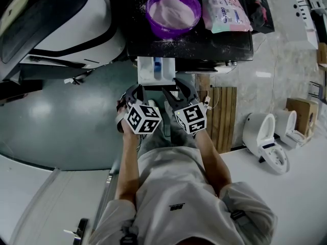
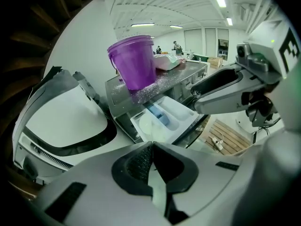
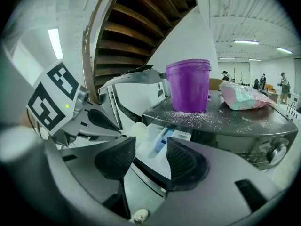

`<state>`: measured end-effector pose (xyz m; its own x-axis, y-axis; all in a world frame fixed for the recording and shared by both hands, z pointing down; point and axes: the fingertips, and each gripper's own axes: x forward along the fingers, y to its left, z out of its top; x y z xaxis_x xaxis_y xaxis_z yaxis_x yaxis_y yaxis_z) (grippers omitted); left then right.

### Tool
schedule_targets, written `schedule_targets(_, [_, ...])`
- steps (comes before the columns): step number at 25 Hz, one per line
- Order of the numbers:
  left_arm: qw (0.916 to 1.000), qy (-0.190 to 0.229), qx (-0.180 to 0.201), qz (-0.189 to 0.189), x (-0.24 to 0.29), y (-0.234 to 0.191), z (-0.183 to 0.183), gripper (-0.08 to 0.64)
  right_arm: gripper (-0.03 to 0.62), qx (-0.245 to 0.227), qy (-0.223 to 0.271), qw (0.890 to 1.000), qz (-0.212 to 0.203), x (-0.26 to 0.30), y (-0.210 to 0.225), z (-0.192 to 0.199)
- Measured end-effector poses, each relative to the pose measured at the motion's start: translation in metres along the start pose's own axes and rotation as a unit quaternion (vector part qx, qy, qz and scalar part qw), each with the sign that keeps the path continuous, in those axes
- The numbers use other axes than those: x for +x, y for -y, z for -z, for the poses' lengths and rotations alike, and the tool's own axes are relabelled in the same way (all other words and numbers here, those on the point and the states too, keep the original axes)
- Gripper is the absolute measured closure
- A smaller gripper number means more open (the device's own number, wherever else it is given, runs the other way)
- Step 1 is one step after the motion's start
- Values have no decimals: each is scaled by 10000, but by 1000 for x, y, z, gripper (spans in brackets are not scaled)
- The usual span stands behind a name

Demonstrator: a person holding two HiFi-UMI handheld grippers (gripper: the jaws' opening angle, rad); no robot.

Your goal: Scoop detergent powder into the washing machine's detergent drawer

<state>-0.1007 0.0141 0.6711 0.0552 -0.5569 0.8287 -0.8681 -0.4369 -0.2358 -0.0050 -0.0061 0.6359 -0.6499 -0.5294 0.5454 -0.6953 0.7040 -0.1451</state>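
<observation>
Detergent drawer (image 1: 148, 70) stands pulled out just ahead of the 2 grippers, open to take powder from the purple bucket (image 1: 168, 32) beyond. Left gripper (image 2: 152, 146) is pinched closed with nothing seen between its jaws, and right gripper (image 3: 150, 157) is spread and empty.
</observation>
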Motion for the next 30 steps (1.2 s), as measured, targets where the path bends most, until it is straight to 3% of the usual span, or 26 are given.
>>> schedule_targets(10, [9997,-104,209,-81,2,3,1,545,385,25,-17,10000,-22,0,-1,2])
schedule_targets(30, [9996,-179,190,-80,0,6,4,545,385,29,28,10000,22,-2,0,1])
